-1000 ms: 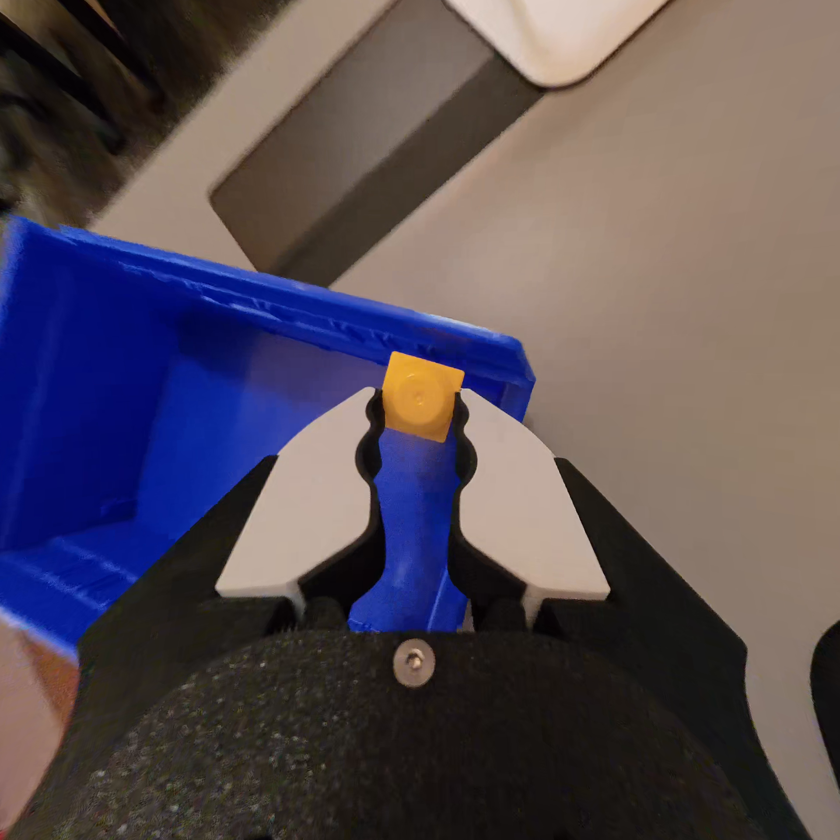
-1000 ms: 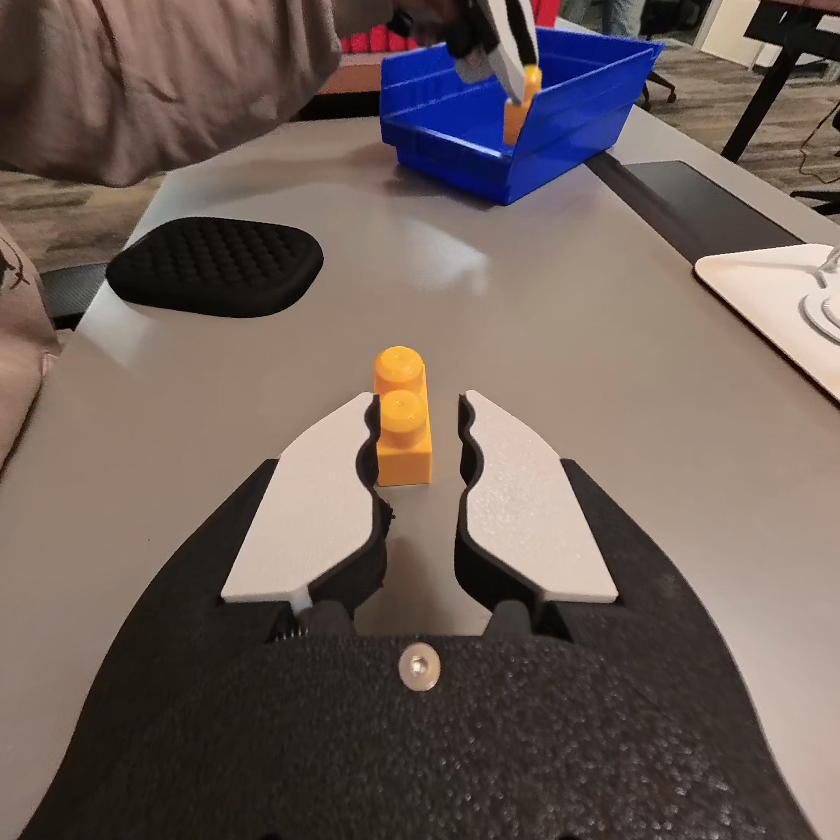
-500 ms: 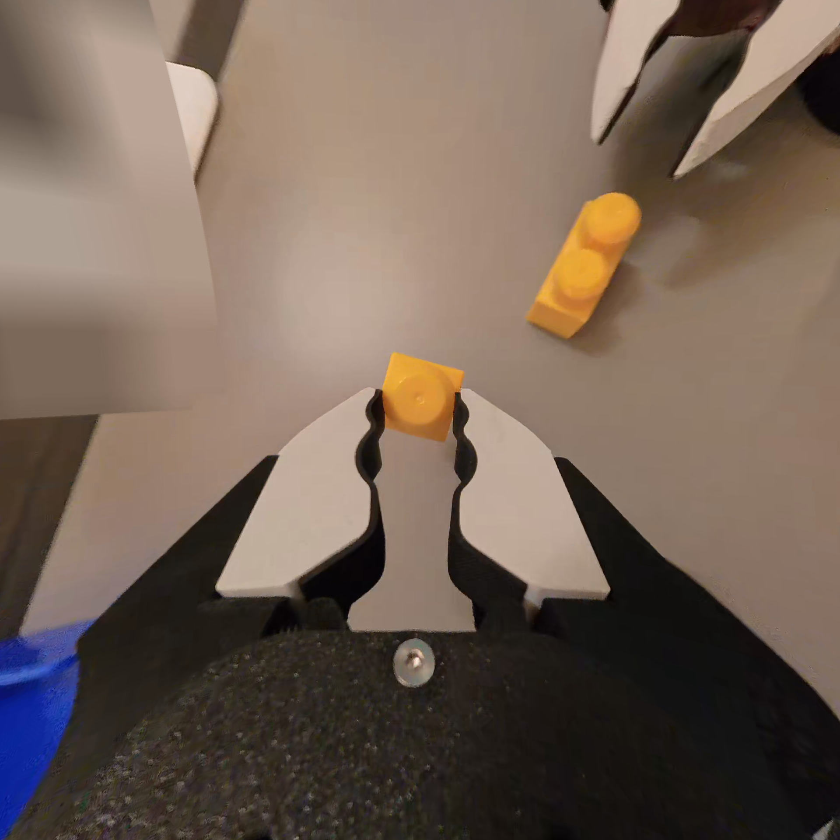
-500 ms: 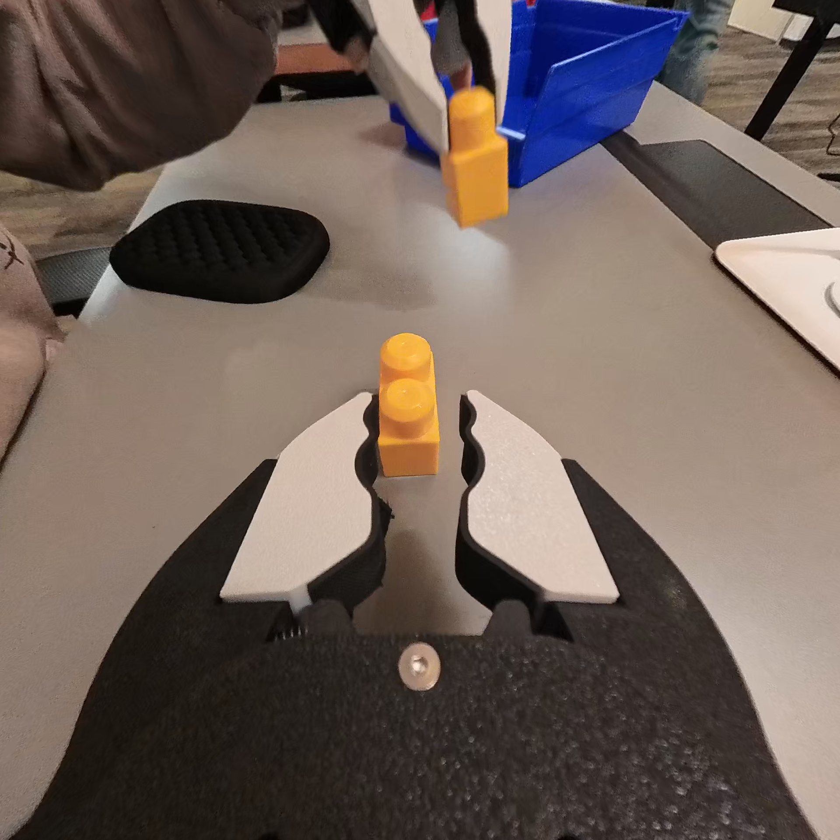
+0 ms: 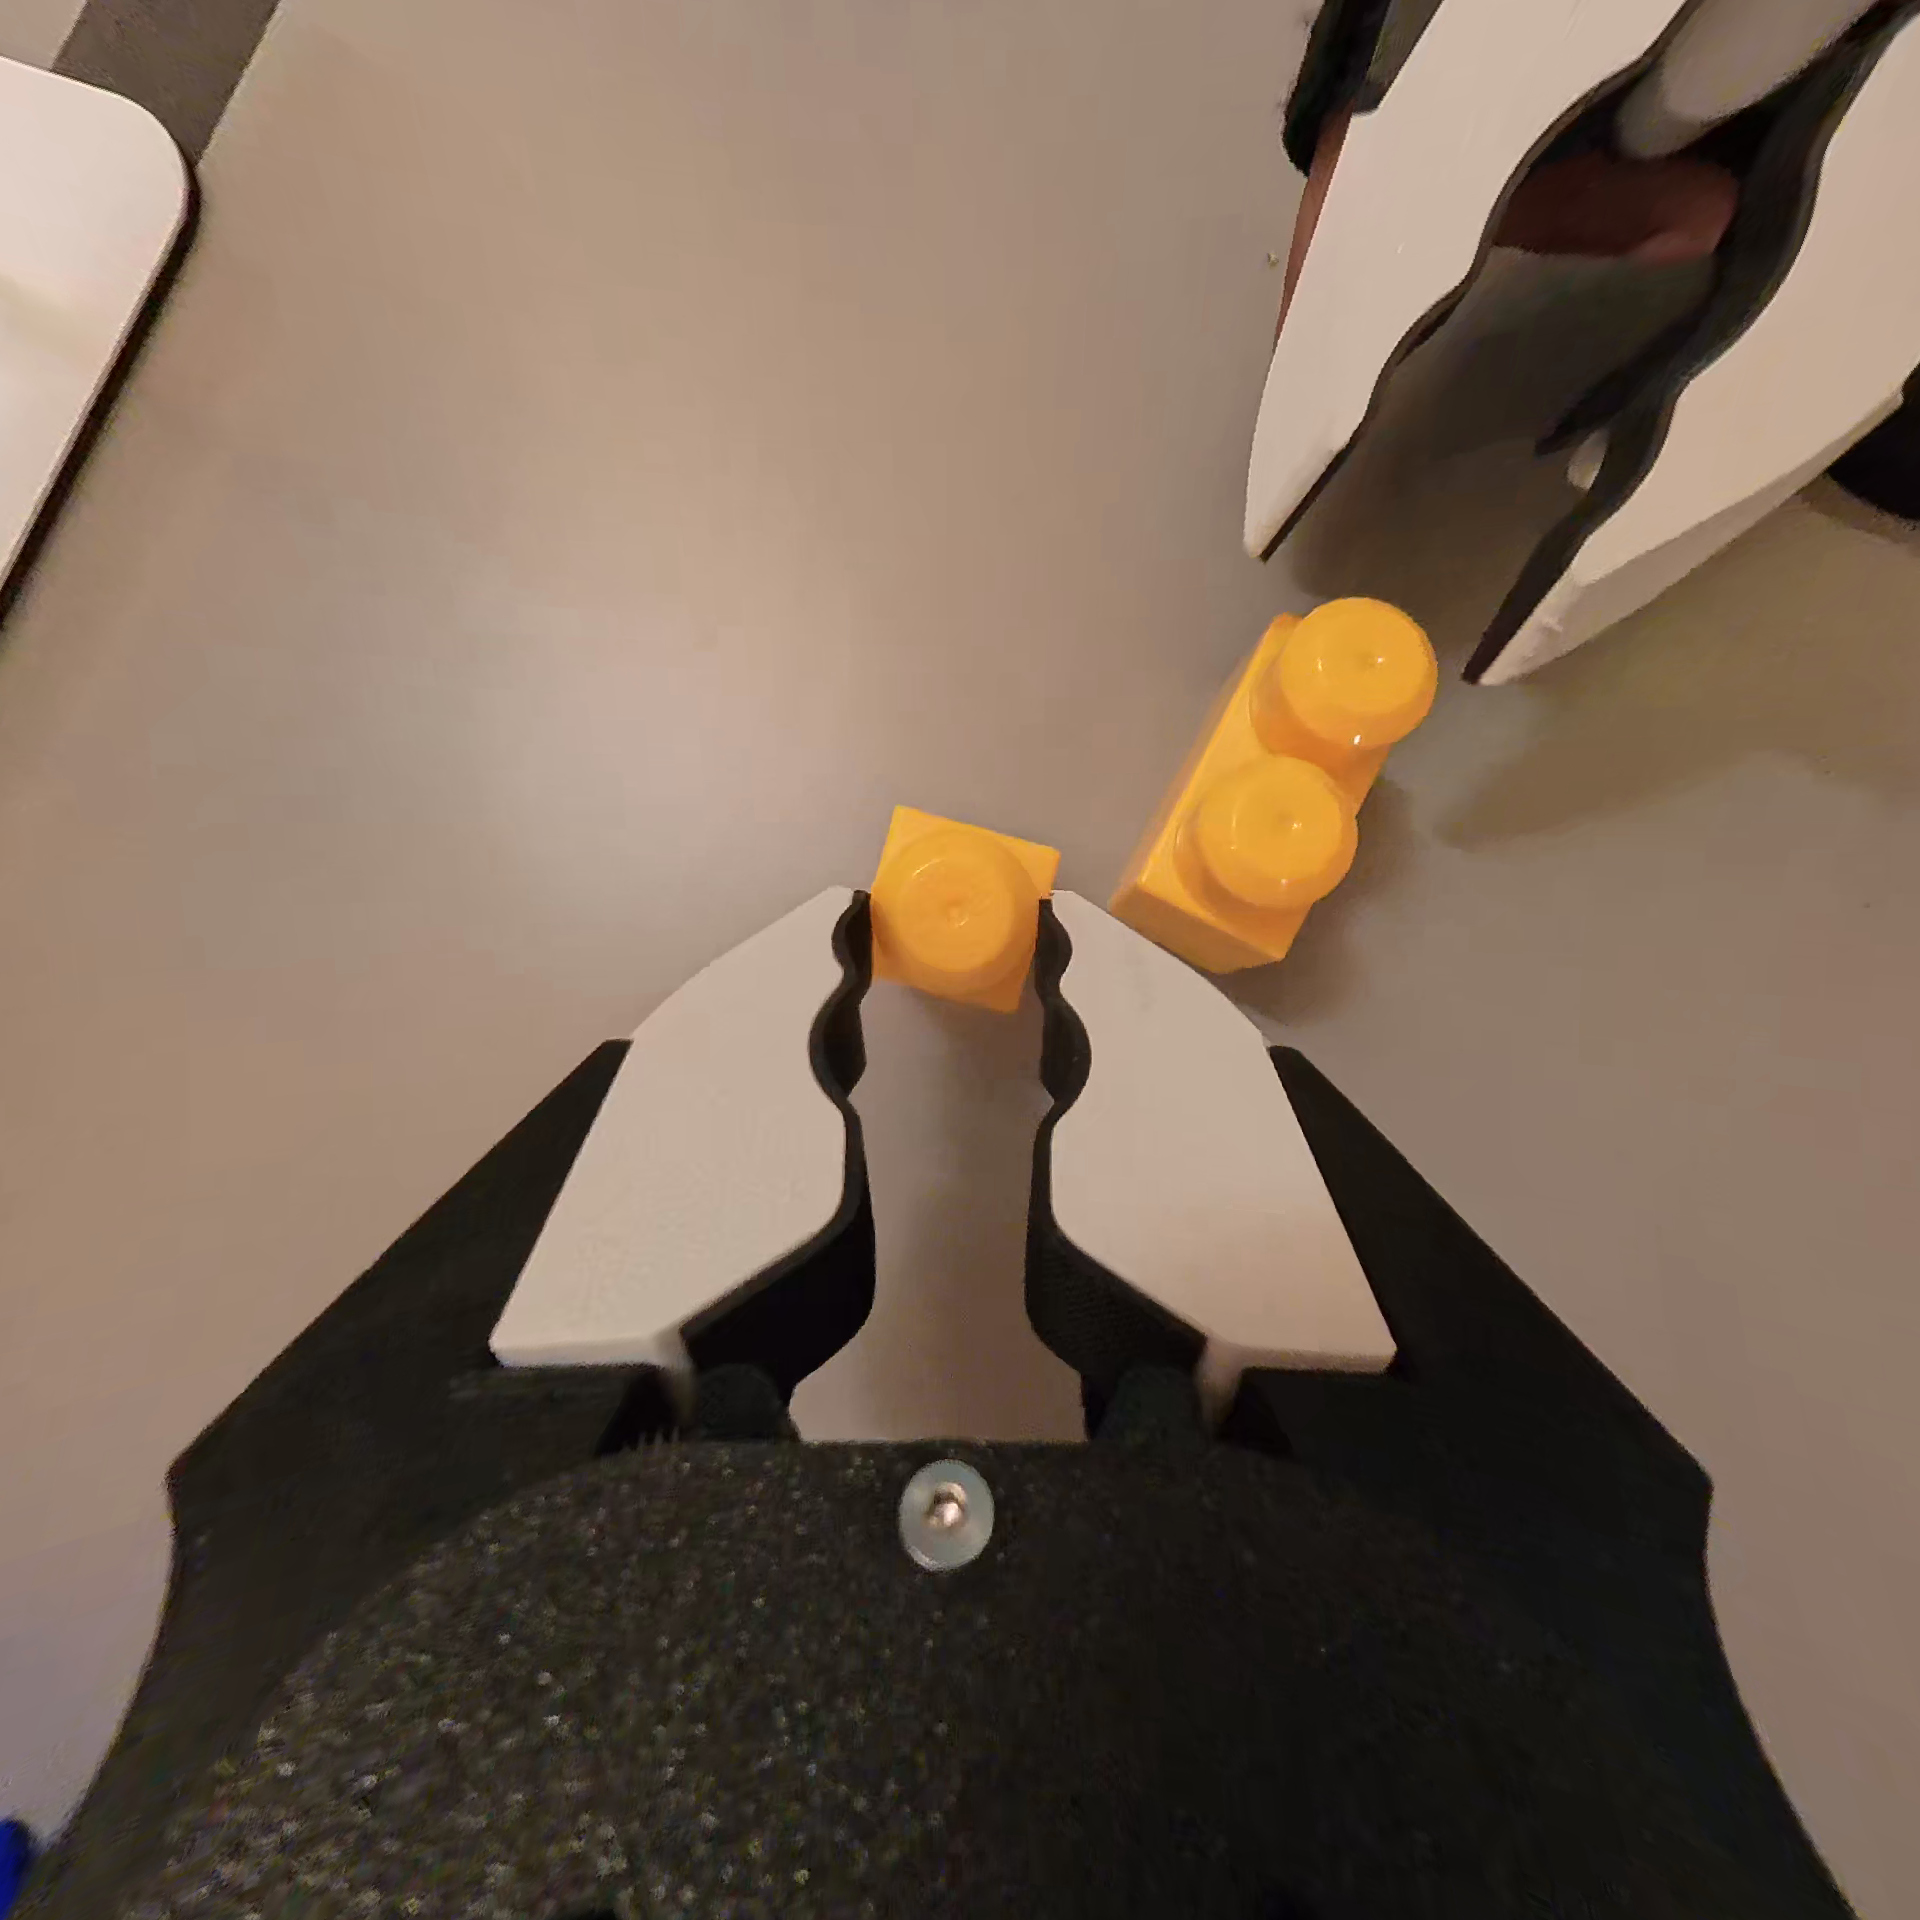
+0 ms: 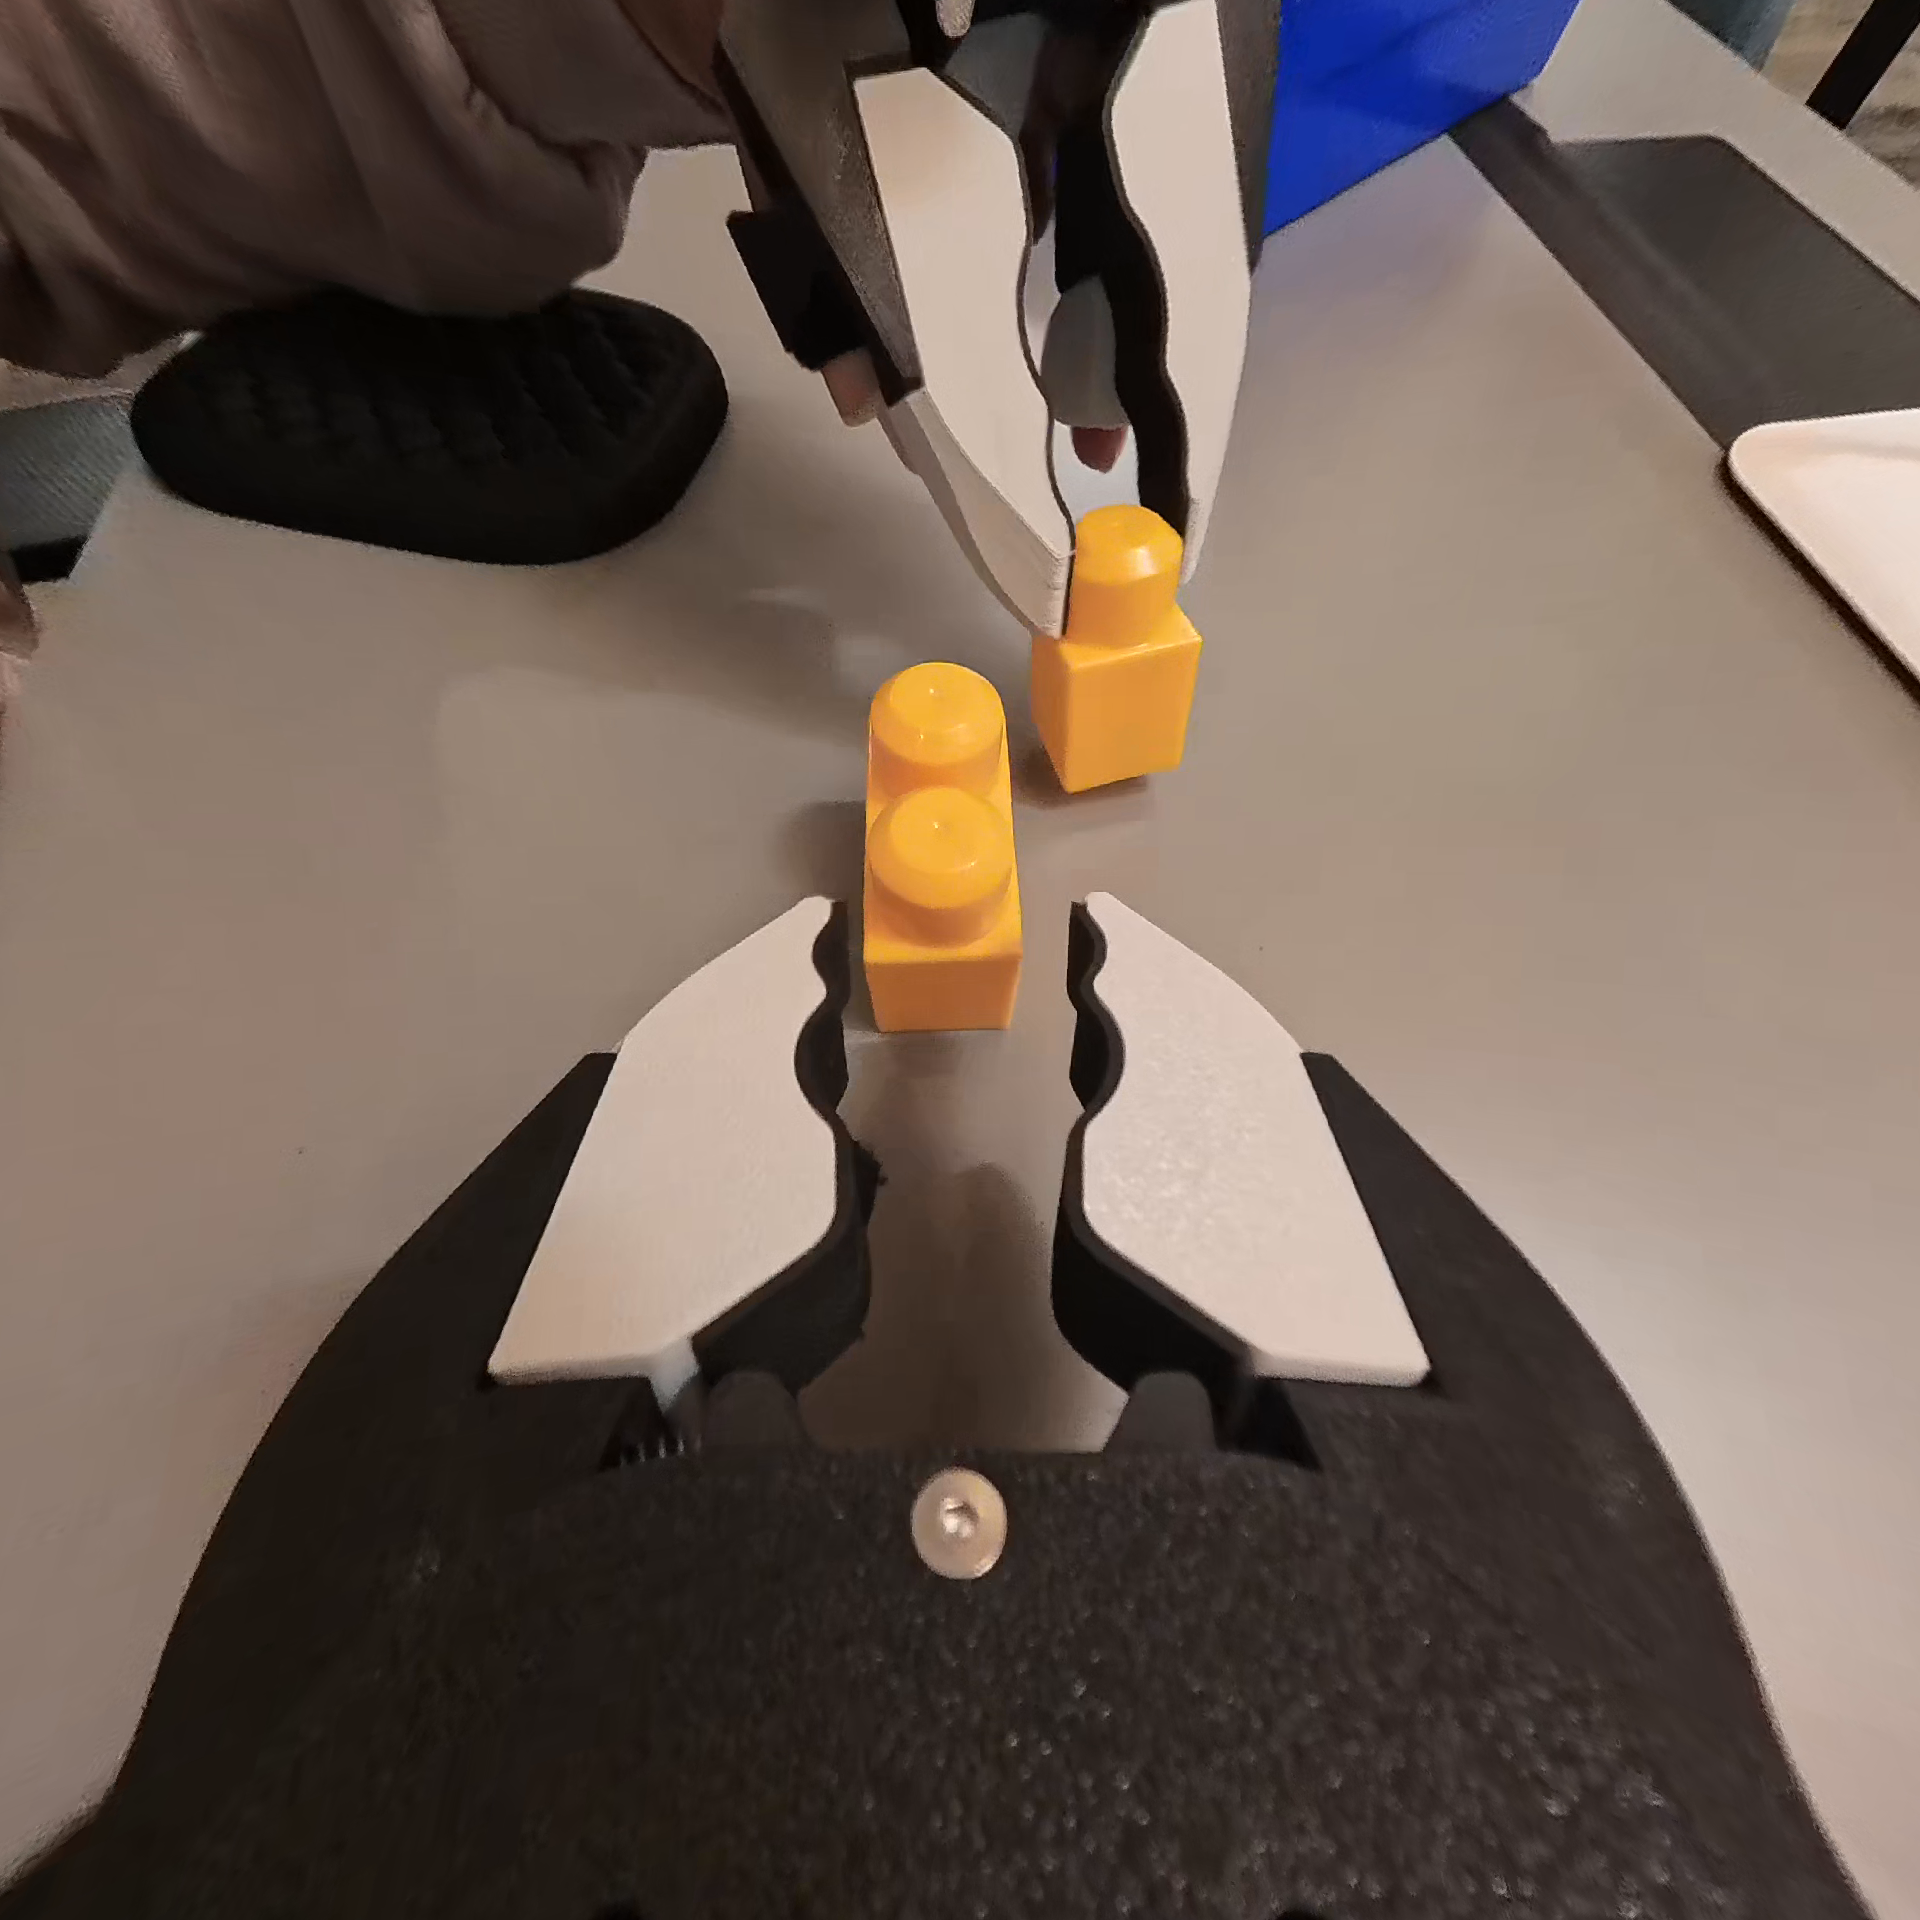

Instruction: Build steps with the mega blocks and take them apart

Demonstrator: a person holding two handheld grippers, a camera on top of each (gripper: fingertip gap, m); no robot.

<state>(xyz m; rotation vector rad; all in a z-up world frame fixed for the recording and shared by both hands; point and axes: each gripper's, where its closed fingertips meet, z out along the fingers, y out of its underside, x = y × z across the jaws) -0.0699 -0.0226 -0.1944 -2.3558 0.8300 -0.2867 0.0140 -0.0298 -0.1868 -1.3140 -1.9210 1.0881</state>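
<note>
My left gripper [image 5: 945, 909] is shut on the stud of a small orange one-stud block [image 5: 961, 906]. In the right wrist view this block [image 6: 1120, 681] hangs just above or on the grey table, just beyond and right of an orange two-stud block [image 6: 940, 868]. The two-stud block [image 5: 1262, 795] lies flat on the table. My right gripper [image 6: 951, 914] is open, its fingertips on either side of the two-stud block's near end without gripping it. It shows in the left wrist view [image 5: 1455, 582] at top right.
A blue bin [image 6: 1382, 94] stands at the far end of the table. A black dimpled pad [image 6: 426, 426] lies at the far left. A white tray [image 6: 1839, 520] sits at the right edge, with a dark strip [image 6: 1683, 270] beyond it. A person's sleeve [image 6: 312, 156] crosses the top left.
My left gripper carried the one-stud block out of the blue bin, across the table and down beside the two-stud block. The right gripper stayed open around the two-stud block.
</note>
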